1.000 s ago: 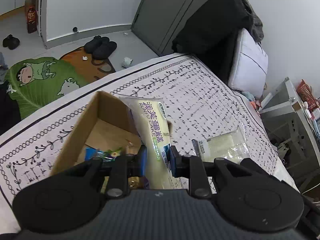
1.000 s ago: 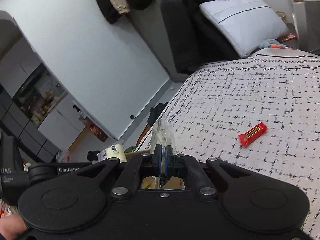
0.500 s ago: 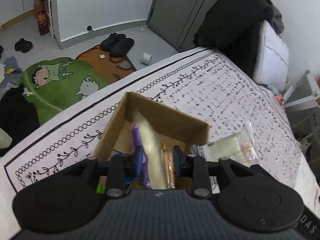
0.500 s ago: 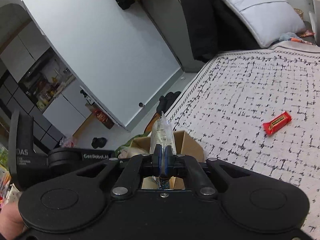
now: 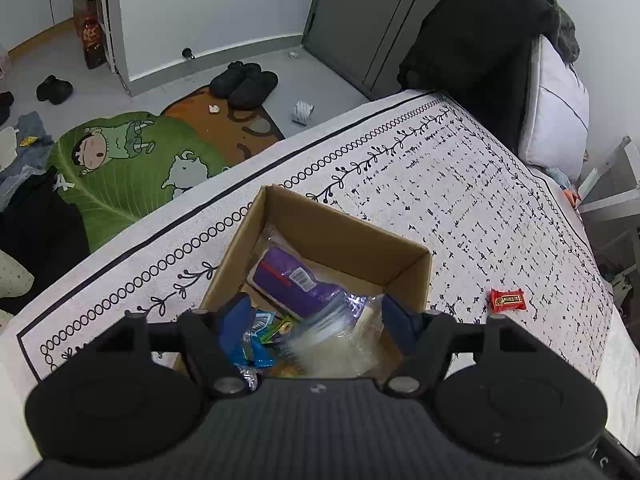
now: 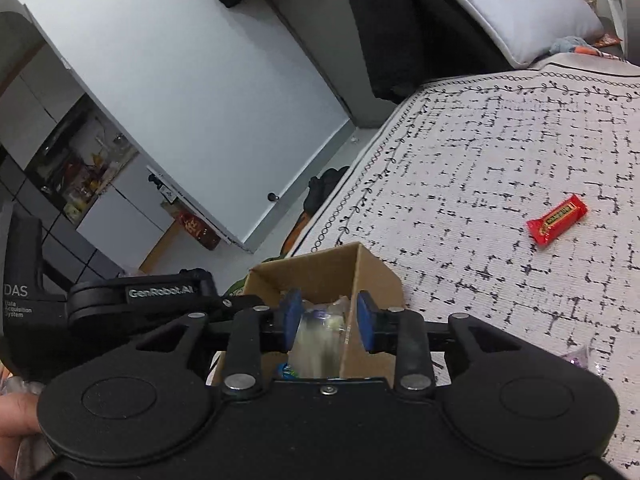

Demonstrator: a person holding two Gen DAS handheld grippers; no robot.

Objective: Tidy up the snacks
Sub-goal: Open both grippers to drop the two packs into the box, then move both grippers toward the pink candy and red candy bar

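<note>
Both grippers have just let go over the cardboard box [image 5: 332, 240]. The left gripper [image 5: 310, 328], clamped on a pale cake packet half a second ago, now stands wide open with nothing between its pads, and that packet [image 5: 340, 346] shows as a blur dropping among the snacks inside, beside the purple packet [image 5: 292, 280]. The right gripper [image 6: 329, 320], pinched shut on a clear wrapper [image 6: 316, 340] a moment back, has also parted and holds nothing; the wrapper is blurred between its pads, falling into the box. That likely puts two more snacks away. Still loose on the bedspread [image 5: 460, 184] lies a red candy bar [image 5: 507, 300], at about 3 o'clock from the box, probably next.
</note>
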